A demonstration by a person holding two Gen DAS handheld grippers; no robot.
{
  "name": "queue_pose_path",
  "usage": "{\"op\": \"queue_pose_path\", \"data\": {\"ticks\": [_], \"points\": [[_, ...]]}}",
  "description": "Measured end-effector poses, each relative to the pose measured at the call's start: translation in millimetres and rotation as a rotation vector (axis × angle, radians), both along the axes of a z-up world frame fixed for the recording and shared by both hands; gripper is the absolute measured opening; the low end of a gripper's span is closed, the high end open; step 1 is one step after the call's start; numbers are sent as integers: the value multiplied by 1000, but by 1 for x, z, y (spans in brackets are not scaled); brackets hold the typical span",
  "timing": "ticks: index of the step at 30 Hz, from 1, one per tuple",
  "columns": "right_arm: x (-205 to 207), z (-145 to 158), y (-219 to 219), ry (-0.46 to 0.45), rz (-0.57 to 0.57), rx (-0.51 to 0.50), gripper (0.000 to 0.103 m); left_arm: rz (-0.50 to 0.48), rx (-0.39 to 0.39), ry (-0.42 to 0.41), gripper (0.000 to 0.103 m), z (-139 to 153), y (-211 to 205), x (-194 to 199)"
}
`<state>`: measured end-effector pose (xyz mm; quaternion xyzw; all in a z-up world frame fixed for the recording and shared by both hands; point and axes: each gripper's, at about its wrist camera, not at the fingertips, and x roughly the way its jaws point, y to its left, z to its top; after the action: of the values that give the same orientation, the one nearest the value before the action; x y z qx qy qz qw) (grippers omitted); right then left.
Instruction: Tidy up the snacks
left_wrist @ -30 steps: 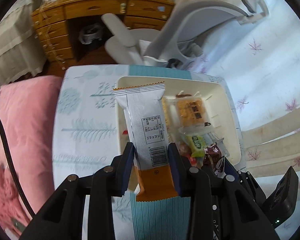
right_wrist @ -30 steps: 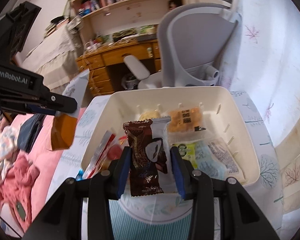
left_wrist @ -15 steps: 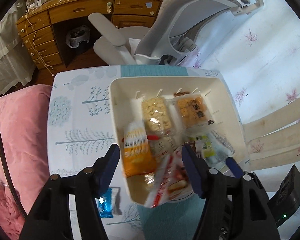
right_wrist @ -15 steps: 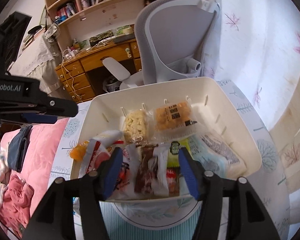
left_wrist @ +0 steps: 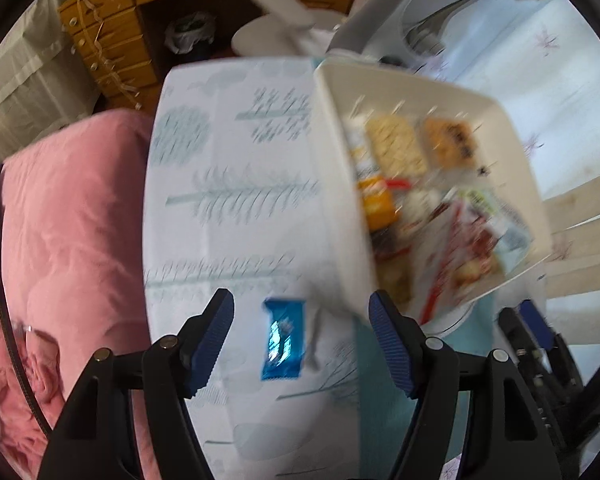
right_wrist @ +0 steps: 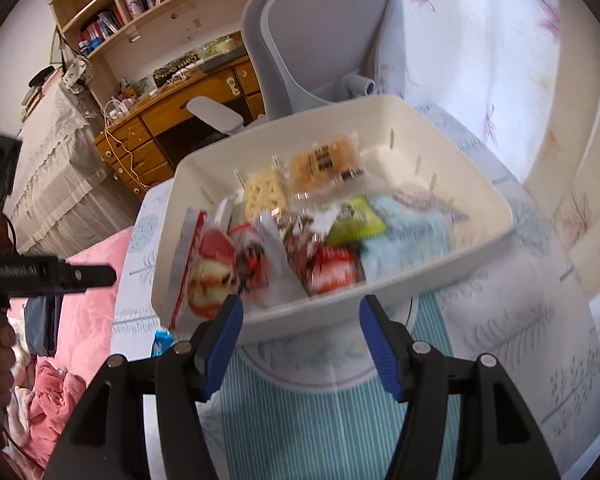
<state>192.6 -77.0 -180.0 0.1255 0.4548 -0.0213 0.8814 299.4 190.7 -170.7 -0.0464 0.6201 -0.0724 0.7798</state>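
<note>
Snacks sit piled in the cream bin (right_wrist: 452,184), which fills the middle of the right wrist view and the upper right of the left wrist view. Inside: a cracker pack (right_wrist: 266,192) and an orange-brown biscuit pack (right_wrist: 326,166) along the far wall, a green packet (right_wrist: 356,222) and a pale blue packet (right_wrist: 410,240) toward the right, red-and-white wrappers (right_wrist: 214,268) heaped at the lower left of the bin. Left view is motion-blurred, so labels are unreadable.

Blue foil packet (left_wrist: 283,346) lies flat on the tree-print tablecloth (left_wrist: 228,200), outside the bin, just beside its near-left corner. A sliver of it shows in the right view at lower left, under the bin's edge.

Left gripper (left_wrist: 302,342): jaws spread and opening, blue foil packet on the cloth between them in frame, pads clear of it.

Right gripper (right_wrist: 300,344): jaws spread, nothing pinched, framing the bin's near wall and the striped cloth (right_wrist: 320,420) below it.

Pink bedding (left_wrist: 72,220) fills the left of both views.
</note>
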Motion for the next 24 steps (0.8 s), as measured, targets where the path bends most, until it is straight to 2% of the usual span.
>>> {"op": "queue_pose_path", "data": {"ticks": [3,9,19,24], "points": [[-10,-6,2,22,-14,20,65,12,17,26,69,-20,8,-10],[-30,-19,10,72,-24,42,66,1,32,99,69,-60,15,-23],[-62,-37,18,164,-17,63,66,-21,55,132,69,-92,6,-30],[-71,-39,10,181,-39,62,66,-10,60,135,51,-103,-2,-28]]}}
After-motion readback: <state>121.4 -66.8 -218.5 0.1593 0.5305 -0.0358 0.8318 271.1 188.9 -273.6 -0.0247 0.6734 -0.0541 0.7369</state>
